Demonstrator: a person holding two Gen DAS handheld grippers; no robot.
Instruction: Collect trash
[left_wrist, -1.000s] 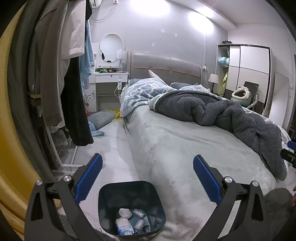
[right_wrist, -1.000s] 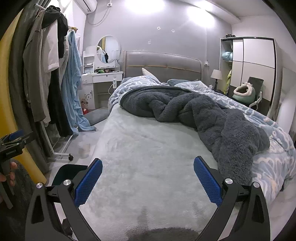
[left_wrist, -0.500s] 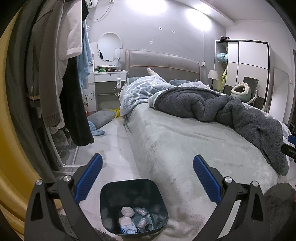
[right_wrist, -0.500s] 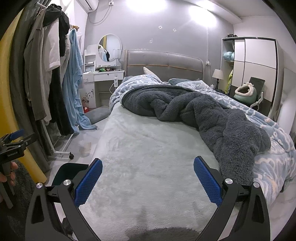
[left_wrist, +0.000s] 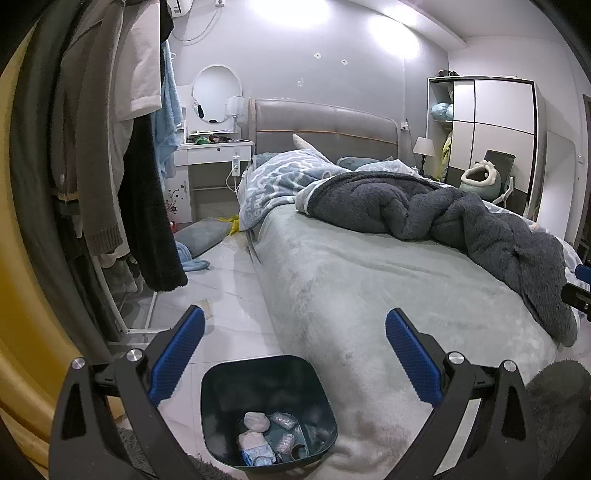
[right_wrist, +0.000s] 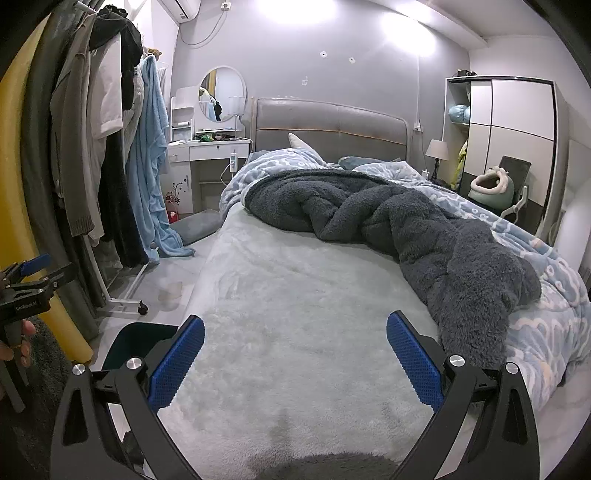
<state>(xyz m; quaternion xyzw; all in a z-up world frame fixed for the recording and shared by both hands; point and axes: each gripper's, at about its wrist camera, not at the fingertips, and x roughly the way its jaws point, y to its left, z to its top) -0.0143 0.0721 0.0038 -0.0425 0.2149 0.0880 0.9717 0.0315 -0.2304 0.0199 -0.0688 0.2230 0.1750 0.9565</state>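
Note:
A dark blue trash bin (left_wrist: 221, 380) stands on the floor at the foot corner of the bed, with several crumpled tissues and wrappers (left_wrist: 258, 435) in its bottom. My left gripper (left_wrist: 293, 350) is open and empty, held above the bin. My right gripper (right_wrist: 295, 350) is open and empty, above the foot of the bed. The bin's rim (right_wrist: 136, 336) shows at the lower left in the right wrist view, and the left gripper (right_wrist: 33, 280) shows at that view's left edge.
The bed (left_wrist: 369, 288) has a pale green cover and a dark grey blanket (left_wrist: 461, 221) heaped on its far part. A clothes rack (left_wrist: 122, 166) stands on the left. A dressing table (left_wrist: 214, 155) is by the headboard. A wardrobe (left_wrist: 491, 129) is at the right.
Both views have risen and tilted slightly; the bin sits a little lower in the left wrist view. Both grippers stay open and empty.

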